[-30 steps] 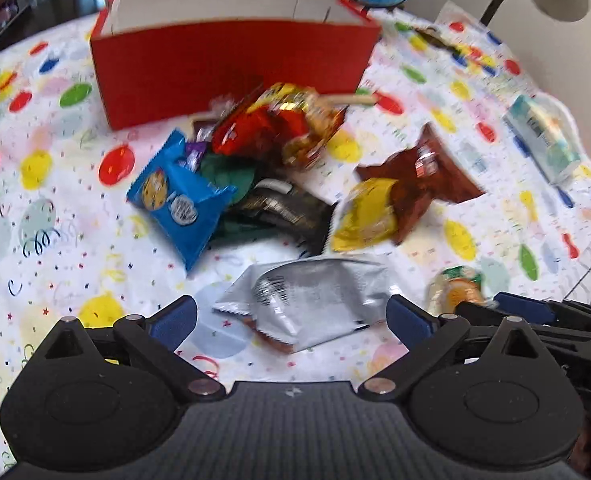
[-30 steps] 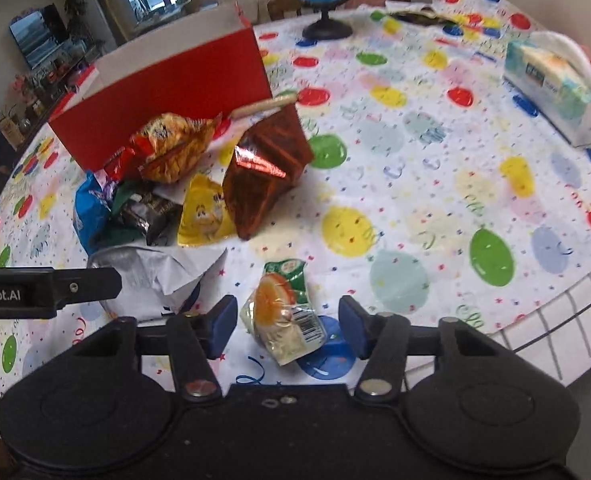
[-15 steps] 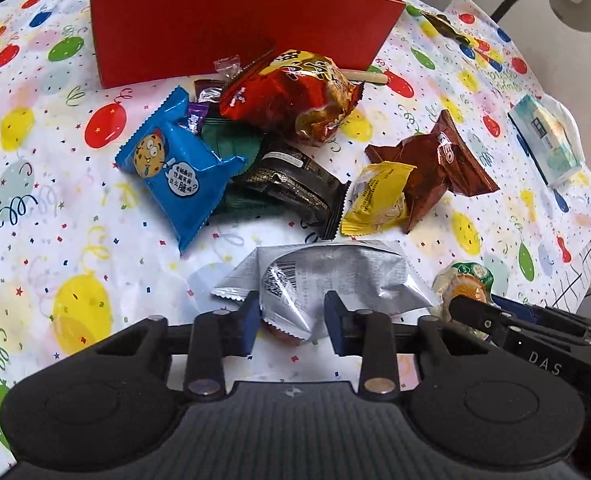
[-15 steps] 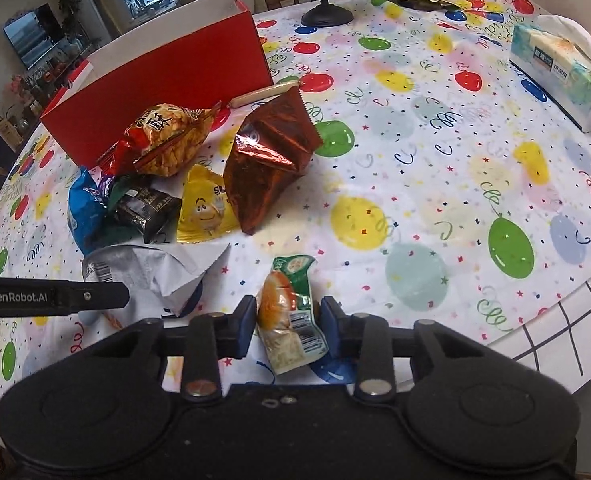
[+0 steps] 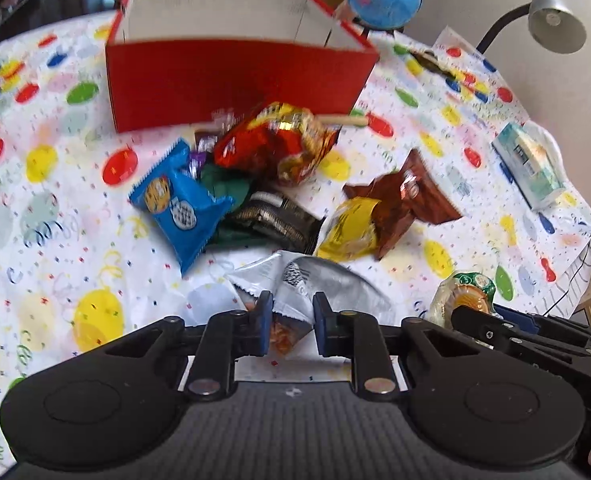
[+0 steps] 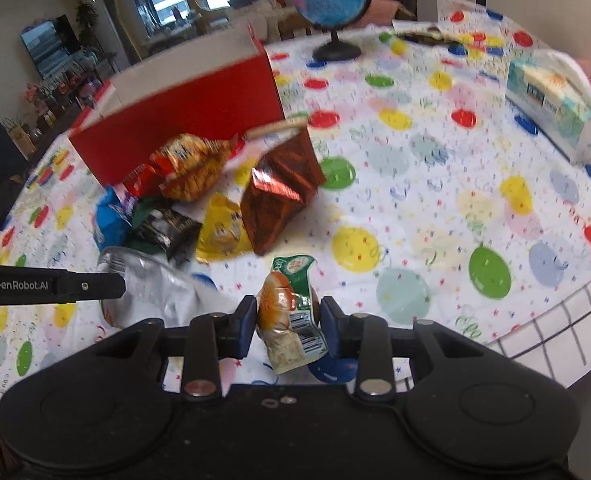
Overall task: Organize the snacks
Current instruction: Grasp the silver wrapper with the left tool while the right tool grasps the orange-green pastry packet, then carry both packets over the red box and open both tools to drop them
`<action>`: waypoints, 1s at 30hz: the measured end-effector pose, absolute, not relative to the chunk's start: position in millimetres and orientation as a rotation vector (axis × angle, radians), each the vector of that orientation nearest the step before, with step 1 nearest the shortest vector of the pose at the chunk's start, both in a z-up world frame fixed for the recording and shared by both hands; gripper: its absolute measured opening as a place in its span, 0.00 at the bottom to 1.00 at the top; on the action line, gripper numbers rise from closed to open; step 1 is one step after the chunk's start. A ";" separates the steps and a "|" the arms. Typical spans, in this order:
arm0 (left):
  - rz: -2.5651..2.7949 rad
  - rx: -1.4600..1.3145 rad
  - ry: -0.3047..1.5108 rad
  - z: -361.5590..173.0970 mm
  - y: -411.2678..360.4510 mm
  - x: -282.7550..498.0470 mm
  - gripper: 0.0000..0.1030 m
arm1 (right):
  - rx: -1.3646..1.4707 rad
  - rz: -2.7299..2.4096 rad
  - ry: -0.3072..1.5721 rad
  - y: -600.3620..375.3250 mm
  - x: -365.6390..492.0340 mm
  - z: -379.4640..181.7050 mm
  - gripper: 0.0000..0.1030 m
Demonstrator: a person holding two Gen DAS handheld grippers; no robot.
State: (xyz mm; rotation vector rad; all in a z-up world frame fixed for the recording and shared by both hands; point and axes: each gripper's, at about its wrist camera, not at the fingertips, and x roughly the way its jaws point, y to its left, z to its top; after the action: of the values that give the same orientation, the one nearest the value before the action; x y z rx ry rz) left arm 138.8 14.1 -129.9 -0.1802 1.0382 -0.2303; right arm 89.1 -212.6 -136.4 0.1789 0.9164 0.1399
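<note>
Both hand-held grippers are clamped on snacks near the front edge of the surface. The left hand-held gripper [image 5: 288, 322] pinches the near corner of a silver packet [image 5: 315, 284]; the right hand-held gripper [image 6: 287, 320] is closed on a small green-and-orange pack [image 6: 289, 312].

The step in hand looks like carrying both to the red box [image 5: 231, 80], which stands open-topped toward the far edge, behind the snack pile [image 5: 271, 184]. To do it well, I would lift each piece straight up before moving forward, so that neither drags the blue pack [image 5: 179, 204] or the yellow pack [image 5: 351, 228] along. The silver packet is held only by a corner and will likely hang and swing; keep the grip firm and go high over the box's front wall before letting go.

The silver packet is crinkled foil with a barcode patch showing and a reddish print at the pinched corner. The small pack is glossy, with a barcode at its lower end, and hangs tilted between the pads.
</note>
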 end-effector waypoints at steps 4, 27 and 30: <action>-0.216 -0.165 0.993 -111.9 9.4 130.6 0.14 | 0.169 0.171 0.866 -215.4 84.4 -117.8 0.32; -0.129 -0.114 0.760 -14.0 38.4 172.7 0.12 | 0.096 0.331 0.691 -171.0 155.5 -22.6 0.32; -0.115 -0.106 0.731 -3.4 50.8 199.3 0.12 | 0.094 0.332 0.675 -157.3 185.4 -13.1 0.32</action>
State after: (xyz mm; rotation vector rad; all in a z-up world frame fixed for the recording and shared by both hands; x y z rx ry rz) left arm 199.3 50.8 -3.4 -0.1063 0.7313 -0.1153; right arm 185.4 -157.3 -13.1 0.0936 0.6748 0.3323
